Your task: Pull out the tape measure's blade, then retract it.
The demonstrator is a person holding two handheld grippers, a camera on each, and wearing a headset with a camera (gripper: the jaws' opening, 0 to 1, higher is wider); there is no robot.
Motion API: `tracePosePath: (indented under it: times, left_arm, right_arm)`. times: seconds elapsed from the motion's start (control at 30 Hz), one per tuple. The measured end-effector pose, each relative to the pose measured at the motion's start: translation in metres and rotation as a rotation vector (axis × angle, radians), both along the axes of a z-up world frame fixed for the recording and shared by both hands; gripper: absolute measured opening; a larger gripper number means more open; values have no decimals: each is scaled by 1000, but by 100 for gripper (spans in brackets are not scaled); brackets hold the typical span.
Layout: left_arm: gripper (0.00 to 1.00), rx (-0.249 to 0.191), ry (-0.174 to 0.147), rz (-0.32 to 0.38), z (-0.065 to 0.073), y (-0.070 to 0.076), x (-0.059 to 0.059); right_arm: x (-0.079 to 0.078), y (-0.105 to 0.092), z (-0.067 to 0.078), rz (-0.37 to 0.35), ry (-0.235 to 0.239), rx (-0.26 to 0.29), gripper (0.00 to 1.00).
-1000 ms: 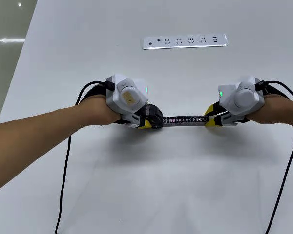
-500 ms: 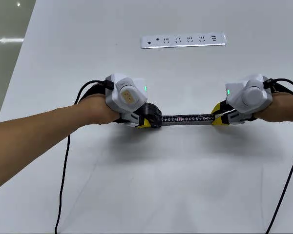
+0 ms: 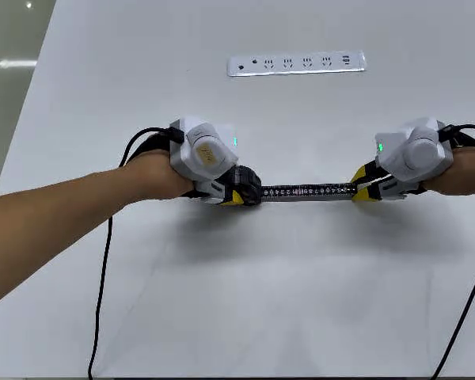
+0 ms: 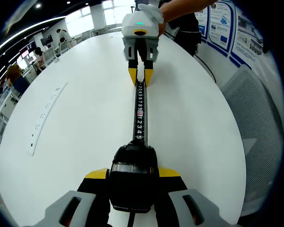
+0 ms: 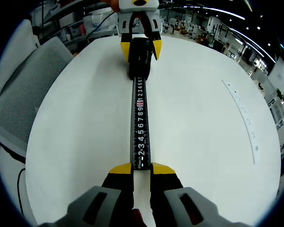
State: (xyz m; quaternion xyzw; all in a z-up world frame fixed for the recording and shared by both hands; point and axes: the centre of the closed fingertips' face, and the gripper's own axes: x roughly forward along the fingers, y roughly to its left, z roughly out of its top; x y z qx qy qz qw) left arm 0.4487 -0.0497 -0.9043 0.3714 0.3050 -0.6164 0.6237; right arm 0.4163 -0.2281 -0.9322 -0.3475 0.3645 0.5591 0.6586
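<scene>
Left tool (image 3: 239,192): jaws pressed against the two sides of the black case of the tape measure (image 4: 133,176), yellow tips flanking the case. The case sits left of centre in the head view, low over the white tabletop (image 3: 261,293); whether it rests on the surface or is held just above it cannot be told. Right tool (image 3: 364,191): jaws pinched together on the free end of the blade (image 3: 305,191), yellow tips on either side of that end. The two tools face each other, well apart. The blade is drawn out of the case and runs straight and level between them, its dark face with pale numerals turned upward. A hand grips each tool from behind. A white power strip (image 3: 297,64) lies flat at the far side of the tabletop, well apart from both tools and roughly parallel to the blade. A black cable (image 3: 103,277) trails from the left tool toward the near edge. A grey mesh chair (image 5: 33,85) stands beside the tabletop.
</scene>
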Motion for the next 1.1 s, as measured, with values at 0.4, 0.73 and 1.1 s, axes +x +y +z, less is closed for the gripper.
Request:
tracePosePath:
  times: [0.4, 0.73, 1.1]
  left_arm:
    - [33, 1, -2, 0, 1, 0, -1]
    - [33, 2, -5, 0, 1, 0, -1]
    - [33, 9, -4, -4, 1, 0, 0]
  right_arm:
    - [-2, -14, 1, -3, 0, -11, 11]
    - [-3, -19, 0, -5, 0, -14, 11]
    - [-3, -38, 0, -20, -1, -31, 11]
